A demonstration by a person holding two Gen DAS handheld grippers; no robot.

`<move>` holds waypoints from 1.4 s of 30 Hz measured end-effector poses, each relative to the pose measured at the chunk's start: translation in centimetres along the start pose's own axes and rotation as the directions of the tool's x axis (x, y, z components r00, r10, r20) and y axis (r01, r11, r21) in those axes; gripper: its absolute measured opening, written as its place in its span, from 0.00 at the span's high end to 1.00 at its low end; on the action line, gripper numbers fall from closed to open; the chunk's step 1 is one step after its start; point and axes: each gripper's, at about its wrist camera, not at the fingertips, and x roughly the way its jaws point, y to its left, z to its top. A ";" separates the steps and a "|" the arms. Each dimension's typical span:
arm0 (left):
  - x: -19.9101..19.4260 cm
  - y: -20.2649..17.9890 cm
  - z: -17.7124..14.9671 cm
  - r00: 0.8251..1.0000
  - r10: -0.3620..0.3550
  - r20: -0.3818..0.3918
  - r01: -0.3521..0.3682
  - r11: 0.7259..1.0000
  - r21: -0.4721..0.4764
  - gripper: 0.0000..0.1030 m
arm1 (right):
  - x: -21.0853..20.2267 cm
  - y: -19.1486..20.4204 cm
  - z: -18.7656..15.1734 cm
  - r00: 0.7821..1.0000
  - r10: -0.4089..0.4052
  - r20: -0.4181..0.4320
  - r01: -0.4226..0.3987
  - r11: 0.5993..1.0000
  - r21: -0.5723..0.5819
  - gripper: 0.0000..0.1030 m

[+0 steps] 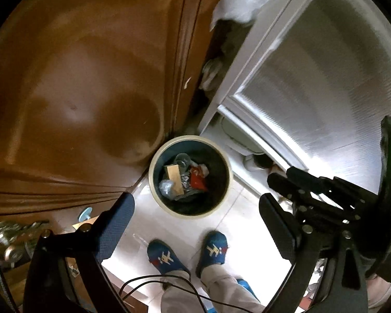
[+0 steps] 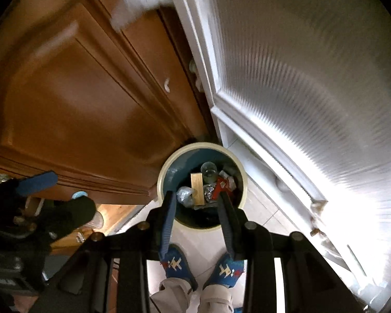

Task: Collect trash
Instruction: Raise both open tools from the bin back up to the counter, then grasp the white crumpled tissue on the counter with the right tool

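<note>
At center frame we see the round trash bin (image 1: pixel 153 182) on the tiled floor (image 1: pixel 237 224), mouth facing up, holding a wooden block (image 1: pixel 175 180) with its long axis running up-down in frame. Our left gripper (image 1: pixel 195 214) gapes wide, empty; our right gripper (image 2: pixel 196 206) stands partly apart, empty.

Left claw (image 1: pixel 195 208) points steeply down, jaws spread wide, nothing between them. Right claw (image 2: pixel 196 203) points steeply down, jaws partly apart, empty. Person's slippered feet (image 1: pixel 187 255) stand below both.
</note>
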 end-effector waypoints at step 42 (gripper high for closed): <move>-37.5 -6.9 8.8 0.838 -0.241 0.489 0.061 0.933 0.355 0.07 | -37.5 7.0 7.9 0.787 -0.162 0.596 0.149 0.986 0.071 0.57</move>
